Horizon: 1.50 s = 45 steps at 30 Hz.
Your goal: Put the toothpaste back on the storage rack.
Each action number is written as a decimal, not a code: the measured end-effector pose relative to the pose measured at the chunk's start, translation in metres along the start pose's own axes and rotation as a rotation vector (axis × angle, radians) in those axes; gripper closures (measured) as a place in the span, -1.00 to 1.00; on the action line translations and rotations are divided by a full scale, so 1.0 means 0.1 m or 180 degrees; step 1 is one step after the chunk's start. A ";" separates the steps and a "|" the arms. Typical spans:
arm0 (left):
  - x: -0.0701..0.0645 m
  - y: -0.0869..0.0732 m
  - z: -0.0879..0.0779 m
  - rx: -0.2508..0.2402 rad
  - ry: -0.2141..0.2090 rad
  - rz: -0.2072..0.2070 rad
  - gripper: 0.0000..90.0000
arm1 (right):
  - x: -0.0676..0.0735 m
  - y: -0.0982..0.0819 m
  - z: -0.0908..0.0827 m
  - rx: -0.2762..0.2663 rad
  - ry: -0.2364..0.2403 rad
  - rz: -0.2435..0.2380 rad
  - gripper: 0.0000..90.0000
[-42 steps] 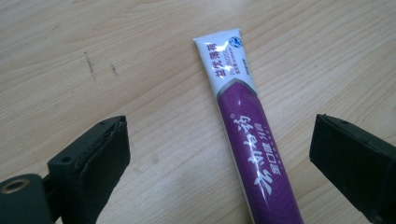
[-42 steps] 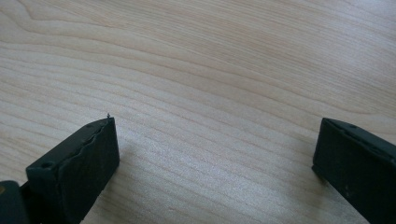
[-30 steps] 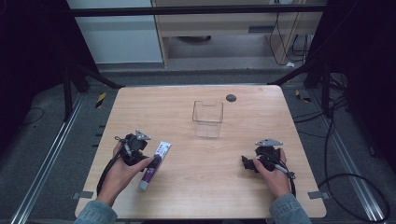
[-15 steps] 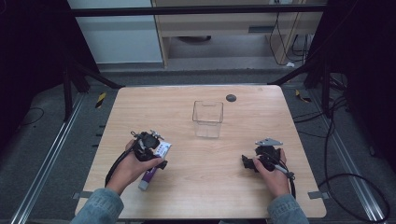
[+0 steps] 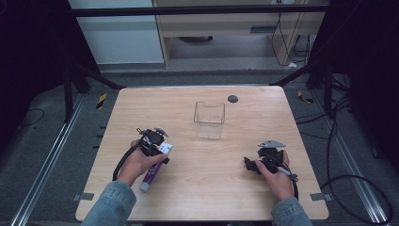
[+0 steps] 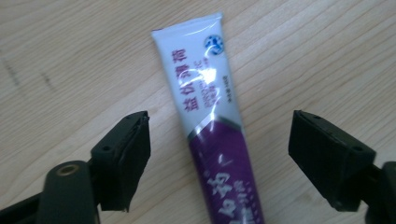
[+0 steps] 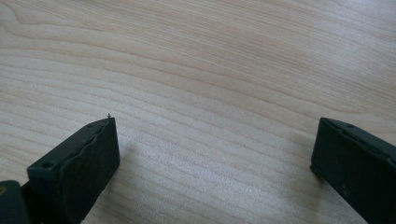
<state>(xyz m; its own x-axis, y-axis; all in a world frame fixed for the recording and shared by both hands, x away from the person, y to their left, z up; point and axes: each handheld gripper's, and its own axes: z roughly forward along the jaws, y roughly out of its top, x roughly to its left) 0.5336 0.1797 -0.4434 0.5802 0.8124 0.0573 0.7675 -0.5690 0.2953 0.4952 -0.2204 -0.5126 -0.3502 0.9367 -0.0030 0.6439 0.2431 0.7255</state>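
The left gripper (image 6: 217, 158) is held over a tube (image 6: 212, 130), its jaws spread wide to either side and touching nothing. The tube lies flat on the table (image 5: 188, 188) at the left – a white crimped end with red characters, a purple body below. The right gripper (image 7: 215, 163) is seen with jaws apart over bare wood at the right. A clear box (image 5: 210, 119) stands upright near the middle, a small dark disc (image 5: 232, 99) beyond it. Grey floor and cables are seen around.

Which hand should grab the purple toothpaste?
Left, probably. The left gripper hangs over the toothpaste tube, jaws open on either side. The right gripper sits far across the table.
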 end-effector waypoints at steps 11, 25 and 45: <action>-0.01 0.12 0.04 0.0025 0.0078 -0.0158 -0.14 | -0.01 -0.04 -0.05 0.0005 0.0013 0.0016 -0.97; 0.03 0.07 0.16 0.0194 0.0076 -0.0237 -0.06 | -0.02 -0.06 -0.06 0.0002 0.0013 0.0004 -0.97; 0.09 0.02 0.22 0.0210 0.0042 -0.0358 0.10 | -0.02 -0.06 -0.06 -0.0003 0.0015 0.0009 -0.97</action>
<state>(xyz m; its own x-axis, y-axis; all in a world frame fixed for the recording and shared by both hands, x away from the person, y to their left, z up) 0.5462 0.1827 -0.4632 0.4862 0.8729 0.0399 0.8440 -0.4810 0.2373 0.4879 -0.2249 -0.5124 -0.3517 0.9361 0.0022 0.6442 0.2403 0.7261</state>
